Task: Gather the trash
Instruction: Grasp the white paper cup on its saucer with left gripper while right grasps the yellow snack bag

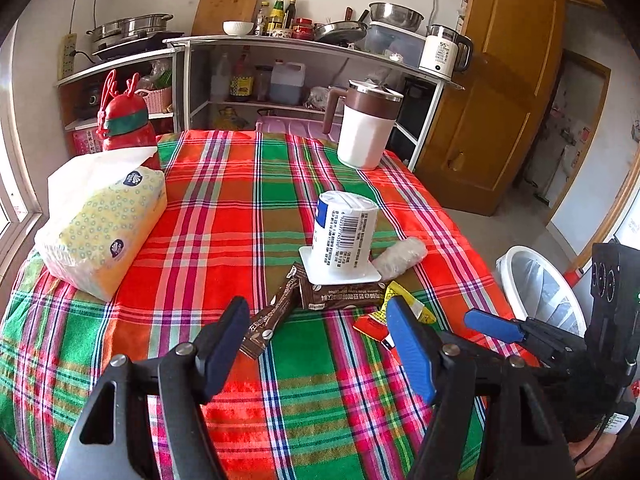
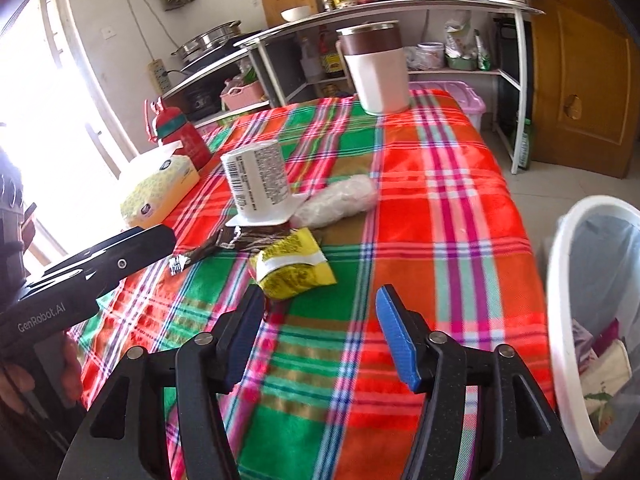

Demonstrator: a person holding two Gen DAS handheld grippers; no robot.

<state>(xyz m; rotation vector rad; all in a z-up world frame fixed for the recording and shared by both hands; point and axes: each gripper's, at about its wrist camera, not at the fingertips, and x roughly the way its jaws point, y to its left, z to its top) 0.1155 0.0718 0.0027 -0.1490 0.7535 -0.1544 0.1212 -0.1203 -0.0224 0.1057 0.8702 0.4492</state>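
On the plaid tablecloth (image 1: 224, 208) lies a cluster of trash: an upside-down white yogurt cup (image 1: 345, 236), a crumpled clear plastic wrap (image 1: 400, 258), two brown coffee sachets (image 1: 280, 312) and a yellow-red wrapper (image 1: 400, 316). My left gripper (image 1: 316, 328) is open and empty, just short of the sachets. My right gripper (image 2: 320, 316) is open and empty, just behind the yellow wrapper (image 2: 292, 268). The cup (image 2: 260, 184) and the plastic wrap (image 2: 340, 200) lie farther off. The right gripper also shows in the left wrist view (image 1: 496, 326).
A white trash bin (image 2: 592, 320) with a liner and some rubbish stands on the floor right of the table; it also shows in the left wrist view (image 1: 536, 284). A tissue pack (image 1: 104, 224), a red bottle (image 1: 124, 120) and a brown-white jug (image 1: 366, 128) stand on the table. Kitchen shelves stand behind.
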